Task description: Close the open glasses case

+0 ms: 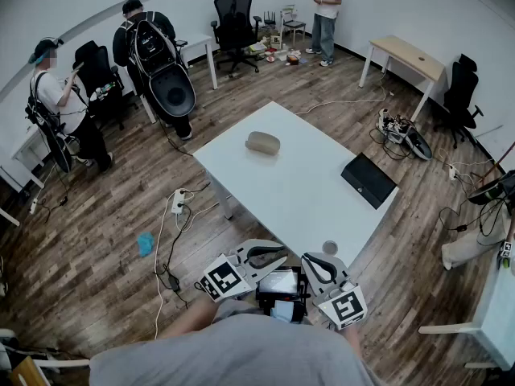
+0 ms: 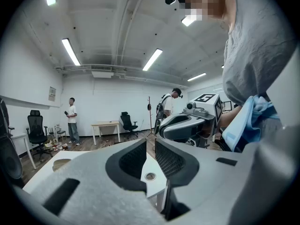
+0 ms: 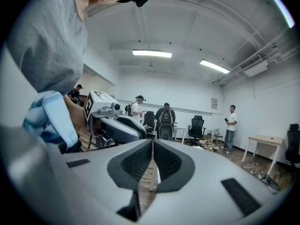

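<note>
You hold both tongs at the table's near edge, likely waiting. The left gripper is slightly open and empty, and the right gripper is closed on nothing. The glasses case lies far across, too small to tell whether its lid is up.

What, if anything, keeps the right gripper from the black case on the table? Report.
Probably nothing: the right gripper, shut and empty, sits at the near corner, and bare tabletop lies between it and the black case.

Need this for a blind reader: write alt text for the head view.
Left gripper and right gripper, both empty, hang before a white table. On it lie a tan oval case and a black case; people and chairs stand beyond.
</note>
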A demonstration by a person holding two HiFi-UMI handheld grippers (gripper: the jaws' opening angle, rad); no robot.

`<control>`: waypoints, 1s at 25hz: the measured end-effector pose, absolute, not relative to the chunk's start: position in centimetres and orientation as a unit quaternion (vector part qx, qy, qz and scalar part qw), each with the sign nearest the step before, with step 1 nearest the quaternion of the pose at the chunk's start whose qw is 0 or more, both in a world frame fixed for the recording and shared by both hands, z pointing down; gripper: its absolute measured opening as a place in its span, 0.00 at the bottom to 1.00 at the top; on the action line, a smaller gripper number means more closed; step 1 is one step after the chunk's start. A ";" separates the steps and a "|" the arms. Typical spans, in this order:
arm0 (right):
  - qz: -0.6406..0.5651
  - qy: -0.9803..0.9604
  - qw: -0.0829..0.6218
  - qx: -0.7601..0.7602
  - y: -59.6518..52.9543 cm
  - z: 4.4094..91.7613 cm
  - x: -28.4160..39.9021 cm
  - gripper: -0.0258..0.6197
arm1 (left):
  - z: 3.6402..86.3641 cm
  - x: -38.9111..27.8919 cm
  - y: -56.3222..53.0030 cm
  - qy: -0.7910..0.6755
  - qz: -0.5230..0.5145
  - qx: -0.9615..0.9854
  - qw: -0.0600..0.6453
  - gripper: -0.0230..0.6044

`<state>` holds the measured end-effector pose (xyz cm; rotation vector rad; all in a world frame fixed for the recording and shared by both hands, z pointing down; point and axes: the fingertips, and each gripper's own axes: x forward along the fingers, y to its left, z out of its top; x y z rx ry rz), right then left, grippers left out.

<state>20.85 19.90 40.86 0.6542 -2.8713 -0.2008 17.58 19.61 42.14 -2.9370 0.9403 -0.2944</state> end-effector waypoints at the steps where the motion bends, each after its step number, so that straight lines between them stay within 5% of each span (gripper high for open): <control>1: -0.062 -0.969 0.089 0.221 19.9 40.7 20.7 0.09 | 42.1 17.5 19.6 0.302 -0.096 -0.948 0.022 0.14; 25: -0.064 -0.966 0.100 0.229 19.7 41.0 20.3 0.10 | 42.5 17.4 19.7 0.295 -0.100 -0.950 0.015 0.14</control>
